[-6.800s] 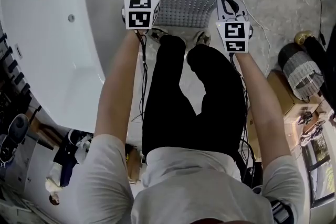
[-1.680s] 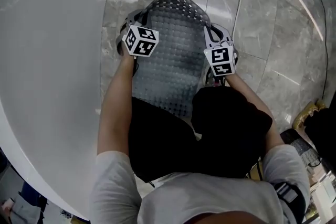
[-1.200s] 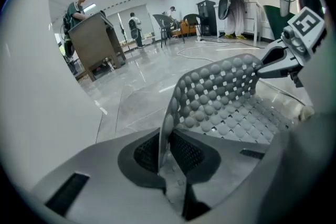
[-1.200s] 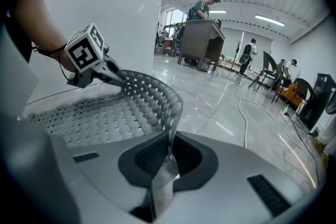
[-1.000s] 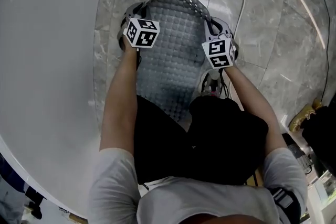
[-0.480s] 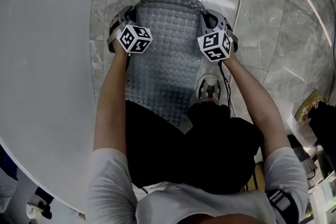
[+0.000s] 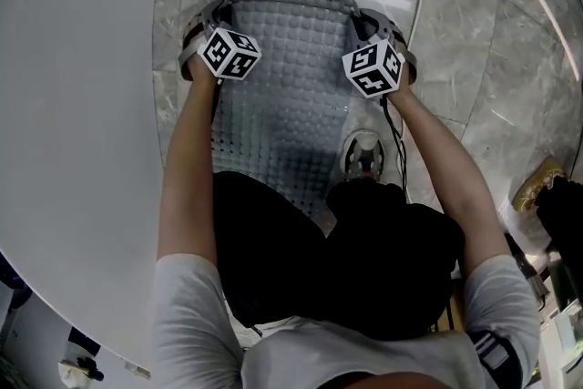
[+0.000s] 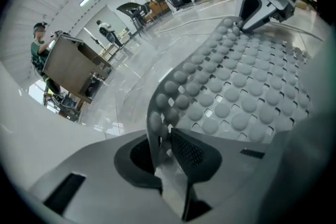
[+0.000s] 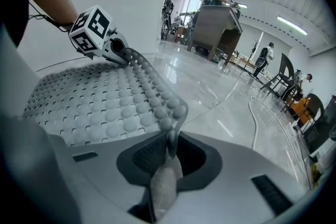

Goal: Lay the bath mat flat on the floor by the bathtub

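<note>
Currently, the grey studded rubber bath mat (image 7: 282, 77) lies on the marble floor (image 7: 474, 59) beside the white bathtub (image 7: 82, 105). It appears light and floppy; grip the edges. The left gripper (image 8: 165, 134) and right gripper (image 9: 169, 147) are opening, with the mat's edges between their jaws.

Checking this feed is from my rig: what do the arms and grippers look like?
The left gripper and right gripper are grey plastic with dark textured pads. Each carries a white cube of black square markers. A black cable trails from the right one. Short pale sleeves, arms bare. Both pairs of jaws are opening, the bath mat edge between them.
</note>
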Available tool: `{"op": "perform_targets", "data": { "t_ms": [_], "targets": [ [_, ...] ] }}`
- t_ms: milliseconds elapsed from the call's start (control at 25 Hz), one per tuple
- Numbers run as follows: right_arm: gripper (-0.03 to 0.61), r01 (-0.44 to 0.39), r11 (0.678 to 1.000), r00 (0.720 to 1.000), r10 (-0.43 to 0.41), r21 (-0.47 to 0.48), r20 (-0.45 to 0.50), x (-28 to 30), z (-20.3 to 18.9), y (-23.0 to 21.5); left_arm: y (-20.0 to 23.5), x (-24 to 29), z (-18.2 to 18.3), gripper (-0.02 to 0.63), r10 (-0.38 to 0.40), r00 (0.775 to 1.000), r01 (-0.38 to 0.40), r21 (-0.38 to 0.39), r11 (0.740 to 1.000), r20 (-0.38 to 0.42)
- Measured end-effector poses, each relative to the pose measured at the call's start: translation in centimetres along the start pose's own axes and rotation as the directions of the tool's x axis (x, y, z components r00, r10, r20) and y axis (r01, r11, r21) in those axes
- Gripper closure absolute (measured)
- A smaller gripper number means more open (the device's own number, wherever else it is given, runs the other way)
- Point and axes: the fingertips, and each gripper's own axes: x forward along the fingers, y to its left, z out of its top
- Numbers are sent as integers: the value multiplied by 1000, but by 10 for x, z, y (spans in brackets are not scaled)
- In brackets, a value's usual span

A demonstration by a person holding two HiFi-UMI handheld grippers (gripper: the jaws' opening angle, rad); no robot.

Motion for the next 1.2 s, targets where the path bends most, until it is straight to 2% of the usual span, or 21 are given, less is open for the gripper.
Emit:
{"op": "perform_targets", "data": {
  "t_ms": [80, 200, 320, 520, 600, 680, 720, 840, 920, 1040, 1120, 1200],
  "targets": [
    [532, 1, 999, 1000, -1, -38, -6, 2, 1, 0, 2, 2, 2, 568, -2, 1000, 2, 62, 998, -7],
    [515, 21, 991, 1000, -23, -130, -13, 2, 1, -1, 2, 3, 4, 555, 13, 1000, -13, 86, 996, -2],
    [479, 43, 989, 999, -44, -144, -1, 2, 1, -4, 4, 2, 3, 537, 35, 999, -35, 64, 997, 1],
    [385, 32, 999, 999, -32, -25, 4, 4, -2, -21, 21, 0, 1, 422, 38, 999, -38, -67, 997, 4],
    [373, 37, 998, 999, -37, -54, -4, 5, -1, -22, 20, -1, 1, 411, 26, 1000, -26, -60, 998, -7],
    [371, 41, 994, 999, -43, -102, -12, 5, 1, -19, 16, -3, -2, 351, 19, 1000, -19, -29, 999, -18],
    [371, 44, 992, 999, -46, -120, -15, 6, 1, -18, 15, -4, -4, 343, 21, 1000, -22, -29, 999, -19],
    [370, 79, 986, 997, -79, -147, 4, 0, 9, -21, 19, -8, -10, 329, 39, 999, -40, -68, 997, -7],
    [370, 110, 984, 993, -102, -143, 61, -9, 26, -22, 23, -12, -14, 327, 39, 999, -39, -100, 994, 1],
    [370, 90, 990, 989, -76, -107, 128, -15, 52, -14, 27, -18, -18, 327, 12, 1000, -10, -155, 988, 9],
    [370, 73, 992, 986, -57, -100, 160, -18, 65, -2, 22, -26, -18, 327, -3, 999, 10, -210, 978, 33],
    [370, 76, 991, 978, -52, -111, 203, -25, 78, 10, 14, -37, -12, 327, -25, 996, 48, -296, 954, 82]
  ]
}}
